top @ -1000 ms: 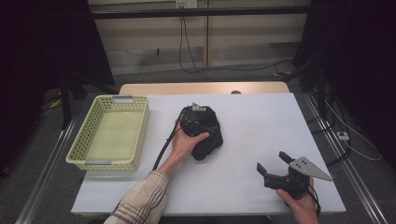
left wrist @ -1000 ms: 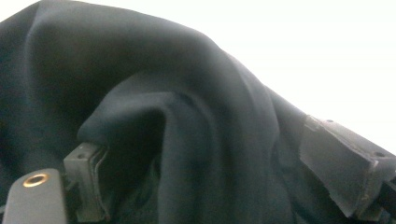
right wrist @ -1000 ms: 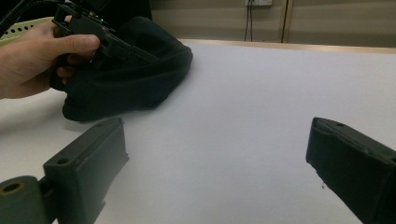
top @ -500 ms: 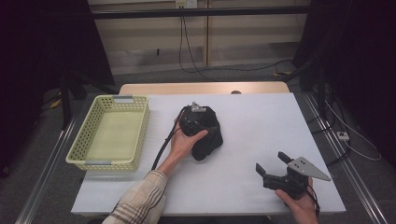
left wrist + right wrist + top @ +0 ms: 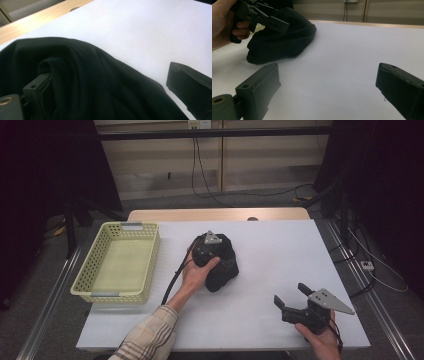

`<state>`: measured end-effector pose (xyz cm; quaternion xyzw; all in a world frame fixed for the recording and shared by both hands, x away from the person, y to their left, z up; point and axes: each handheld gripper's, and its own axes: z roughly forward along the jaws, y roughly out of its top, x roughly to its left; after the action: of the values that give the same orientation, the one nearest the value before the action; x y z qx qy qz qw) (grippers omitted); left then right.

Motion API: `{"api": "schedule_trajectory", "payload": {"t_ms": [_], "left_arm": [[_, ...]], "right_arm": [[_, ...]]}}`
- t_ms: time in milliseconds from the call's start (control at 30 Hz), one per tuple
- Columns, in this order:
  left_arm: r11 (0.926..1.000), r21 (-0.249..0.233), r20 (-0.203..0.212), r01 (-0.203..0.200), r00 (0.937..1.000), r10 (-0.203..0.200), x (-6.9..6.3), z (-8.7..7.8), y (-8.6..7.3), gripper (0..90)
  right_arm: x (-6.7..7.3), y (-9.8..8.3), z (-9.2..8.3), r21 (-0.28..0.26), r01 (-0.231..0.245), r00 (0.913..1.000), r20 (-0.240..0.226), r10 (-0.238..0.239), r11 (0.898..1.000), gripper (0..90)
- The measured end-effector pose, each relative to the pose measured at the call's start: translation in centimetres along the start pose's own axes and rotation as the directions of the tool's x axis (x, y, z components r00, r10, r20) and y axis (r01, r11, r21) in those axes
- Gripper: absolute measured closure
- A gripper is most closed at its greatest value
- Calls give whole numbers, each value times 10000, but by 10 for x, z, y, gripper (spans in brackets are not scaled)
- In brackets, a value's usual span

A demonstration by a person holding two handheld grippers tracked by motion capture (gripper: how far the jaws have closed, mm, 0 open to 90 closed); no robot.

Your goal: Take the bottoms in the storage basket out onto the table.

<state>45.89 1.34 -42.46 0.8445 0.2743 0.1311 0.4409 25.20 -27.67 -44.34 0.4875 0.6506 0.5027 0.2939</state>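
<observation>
White worktop (image 5: 280, 255) carries a black cloth (image 5: 222, 265) and a yellow basket (image 5: 120, 262). Left gripper (image 5: 207, 249) sits over the cloth, its fingers just spreading apart; right gripper (image 5: 292, 300) rests nearby, fingers apart.

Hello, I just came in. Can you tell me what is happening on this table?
A person works at a white table with a gripper in each hand. The left gripper is over a bunched black cloth; its jaws have just been opening and stand wide, with cloth against one of them. The right gripper waits open near the front edge, holding nothing. A yellow basket stands at the left.
</observation>
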Motion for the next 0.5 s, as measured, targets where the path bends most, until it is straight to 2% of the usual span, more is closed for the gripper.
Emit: {"api": "schedule_trajectory", "payload": {"t_ms": [167,267,333,433,500], "left_arm": [[9999,-76,-207,-93,9997,92,-6,-5,2,48],[10000,-78,45,1,10000,-1,-8,-9,2,48],[9999,-103,24,-21,10000,21,-9,-10,2,48],[9993,-33,-190,-361,9992,360,-13,-12,2,65],[9990,-51,-344,-448,9984,446,-15,-14,2,73]], "right_arm": [[0,0,0,24,51,10000,15,-51,10000,51],[0,0,0,13,64,10000,26,-64,10000,52],[0,0,-1,16,46,10000,33,-46,10000,52],[0,0,-1,12,44,10000,26,-44,10000,53],[1,0,0,20,82,10000,6,-82,10000,53]]}}
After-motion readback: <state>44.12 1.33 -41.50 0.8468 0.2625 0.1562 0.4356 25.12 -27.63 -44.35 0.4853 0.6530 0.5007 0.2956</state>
